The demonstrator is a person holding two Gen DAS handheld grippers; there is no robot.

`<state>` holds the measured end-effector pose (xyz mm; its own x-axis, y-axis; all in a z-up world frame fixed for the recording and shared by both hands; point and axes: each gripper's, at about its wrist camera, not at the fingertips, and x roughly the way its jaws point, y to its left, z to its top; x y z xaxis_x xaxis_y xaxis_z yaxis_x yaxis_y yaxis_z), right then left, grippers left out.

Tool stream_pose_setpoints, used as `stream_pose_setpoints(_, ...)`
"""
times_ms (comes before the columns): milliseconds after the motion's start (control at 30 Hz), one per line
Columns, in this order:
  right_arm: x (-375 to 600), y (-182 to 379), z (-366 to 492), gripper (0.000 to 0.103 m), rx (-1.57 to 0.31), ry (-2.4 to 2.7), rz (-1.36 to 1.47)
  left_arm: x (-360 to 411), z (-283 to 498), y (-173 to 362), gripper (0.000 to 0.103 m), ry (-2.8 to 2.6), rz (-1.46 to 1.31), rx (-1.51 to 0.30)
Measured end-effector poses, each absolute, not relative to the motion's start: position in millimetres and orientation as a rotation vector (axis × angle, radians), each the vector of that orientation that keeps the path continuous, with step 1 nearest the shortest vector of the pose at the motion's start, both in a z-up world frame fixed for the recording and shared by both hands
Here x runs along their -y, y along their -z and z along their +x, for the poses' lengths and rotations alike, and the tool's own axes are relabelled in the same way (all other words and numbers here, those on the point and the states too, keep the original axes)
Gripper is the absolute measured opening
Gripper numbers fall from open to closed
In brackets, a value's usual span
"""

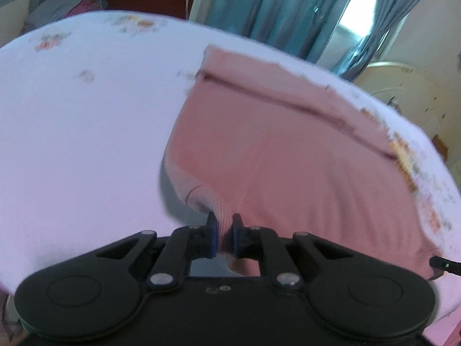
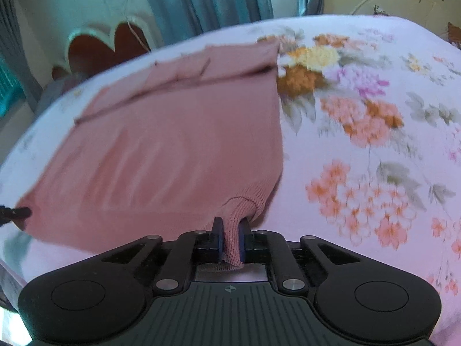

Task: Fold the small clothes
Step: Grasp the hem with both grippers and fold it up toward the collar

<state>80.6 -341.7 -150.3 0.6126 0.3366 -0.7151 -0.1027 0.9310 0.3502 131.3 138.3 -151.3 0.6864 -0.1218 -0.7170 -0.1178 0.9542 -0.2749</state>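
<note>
Pinching the ribbed near hem of the pink garment, the left gripper and right gripper each have fingers clamped on one near corner, lifting that edge, while the garment's far part lies flat on the floral bedsheet, blue curtains beyond.

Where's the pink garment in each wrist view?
Left wrist: pink garment fills centre-right, ribbed edge pinched by the left hand-held gripper.
Right wrist: garment centre-left, ribbed edge in the right hand-held gripper.
Shared landmark: floral bedsheet.
</note>
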Motion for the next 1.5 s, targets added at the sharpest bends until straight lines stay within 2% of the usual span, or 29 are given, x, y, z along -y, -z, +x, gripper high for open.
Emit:
stream_pose_setpoints(367, 343.1, 89.2, 163.2, 0.009, -0.71, -0.233, 0.33, -137.0, 218.5, 95.4, 0.009, 0.083, -0.366, -0.623)
stream_pose_setpoints(667, 335.0, 71.1, 276.0, 0.009, -0.639, -0.185, 0.337, -138.3, 319.9, 85.2, 0.008, 0.101, -0.374, -0.56)
stream_pose_setpoints(933, 340.3, 87.2, 383.8, 0.009, -0.66, -0.11, 0.426, -146.7, 411.7, 97.4, 0.008, 0.071, -0.391, -0.573)
stream_pose_setpoints(1300, 341.2, 151.1, 482.0, 0.009, -0.818, -0.035, 0.509, -140.5, 498.5, 144.7, 0.01, 0.007, -0.32, -0.703)
stream_pose_setpoints(1433, 341.9, 165.5, 495.2, 0.01, -0.87, -0.029, 0.501, -142.4, 507.1, 154.1, 0.029, -0.006, -0.271, -0.734)
stream_pose_setpoints(1500, 344.4, 166.4, 496.7, 0.01, -0.869, -0.04, 0.511, -148.7, 503.4, 150.5, 0.053, 0.013, -0.274, -0.718)
